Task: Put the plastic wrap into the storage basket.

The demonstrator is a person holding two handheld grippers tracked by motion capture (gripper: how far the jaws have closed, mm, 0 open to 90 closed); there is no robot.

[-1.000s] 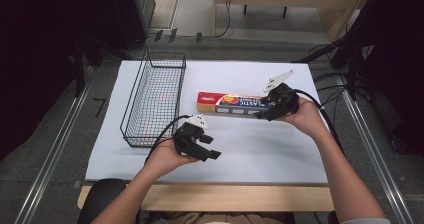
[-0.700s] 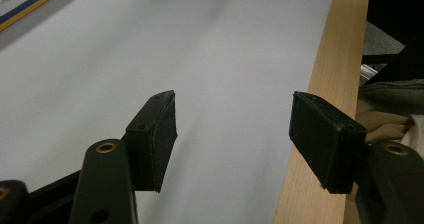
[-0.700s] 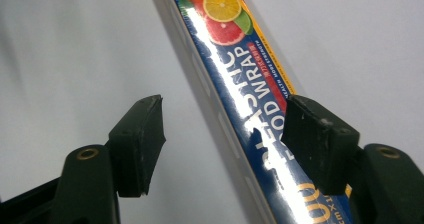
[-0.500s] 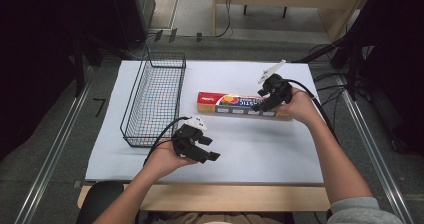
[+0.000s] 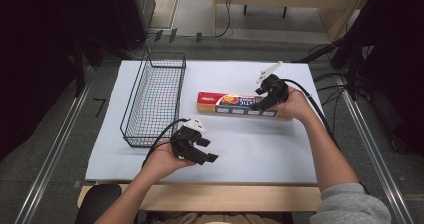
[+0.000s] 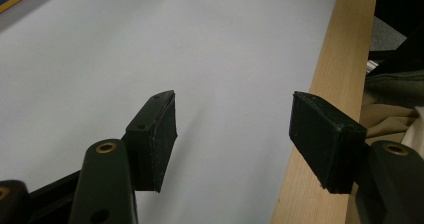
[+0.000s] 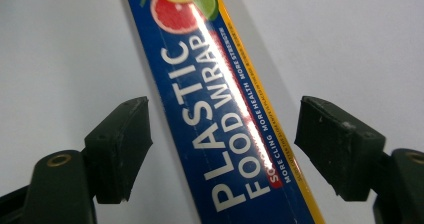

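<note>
A long food wrap box (image 5: 240, 105) lies across the white-covered desk (image 5: 280, 149), well right of a wire basket (image 5: 155, 99). The right gripper (image 5: 260, 103) sits over the box's right part; the left gripper (image 5: 207, 151) hovers near the desk's front edge, apart from both

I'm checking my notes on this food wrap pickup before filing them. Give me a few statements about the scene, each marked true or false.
1. The plastic food wrap box lies flat on the table, outside the wire basket. True.
2. The right gripper is clamped shut on the box. False: its jaws have just been opening and stand to either side of the box with a gap at each pad.
3. The left gripper holds nothing. True.
4. The wire basket holds a second box. False: nothing lies in it.
5. The left gripper hangs over the basket. False: it is near the table's front edge.
</note>
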